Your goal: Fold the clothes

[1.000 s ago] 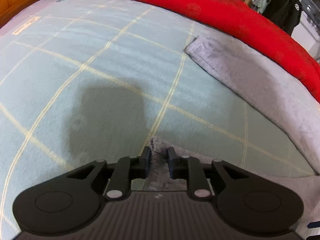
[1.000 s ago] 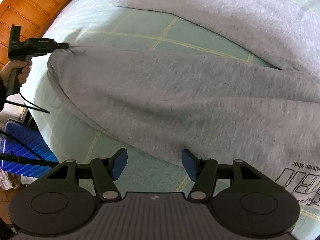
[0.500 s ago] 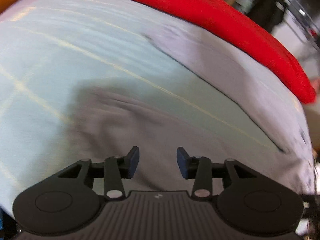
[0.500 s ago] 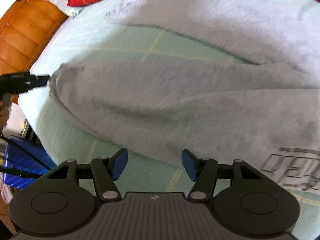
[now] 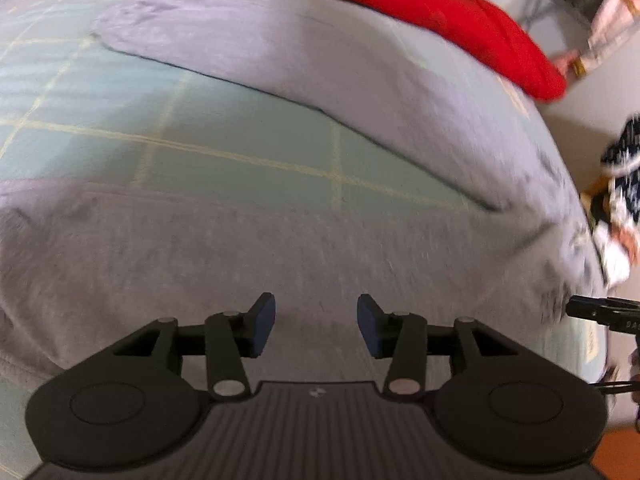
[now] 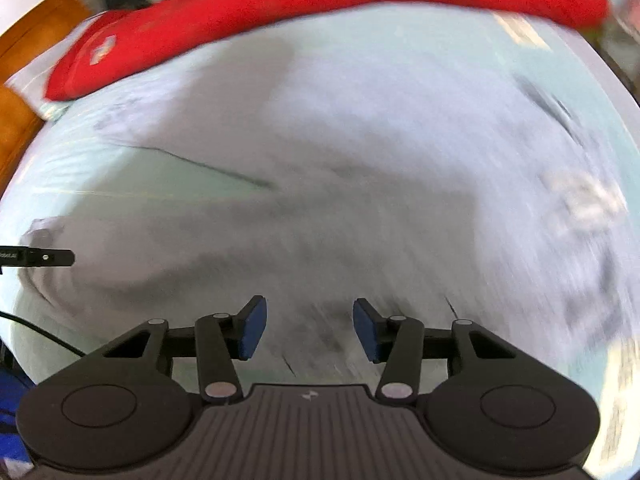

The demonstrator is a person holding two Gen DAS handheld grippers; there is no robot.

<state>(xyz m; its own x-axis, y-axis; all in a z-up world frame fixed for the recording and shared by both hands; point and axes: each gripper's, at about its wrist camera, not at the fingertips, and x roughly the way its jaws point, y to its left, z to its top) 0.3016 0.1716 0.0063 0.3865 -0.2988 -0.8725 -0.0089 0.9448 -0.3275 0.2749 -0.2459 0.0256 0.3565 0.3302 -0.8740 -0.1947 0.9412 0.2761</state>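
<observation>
Both grippers, left gripper [image 5: 316, 326] just opened and right gripper [image 6: 310, 330] just narrowed, hang empty-jawed over our grey garment [image 5: 280, 248], spread across the checked bedsheet [image 5: 224, 120] directly below, long axis running sideways, neither hand clearly nearer.

The grey garment [image 5: 304, 264] is lying spread across the pale green checked bedsheet [image 5: 240, 136], one long sleeve [image 5: 280, 52] stretching beside the red blanket [image 5: 440, 12], dark lettering blurring at its right edge.
</observation>
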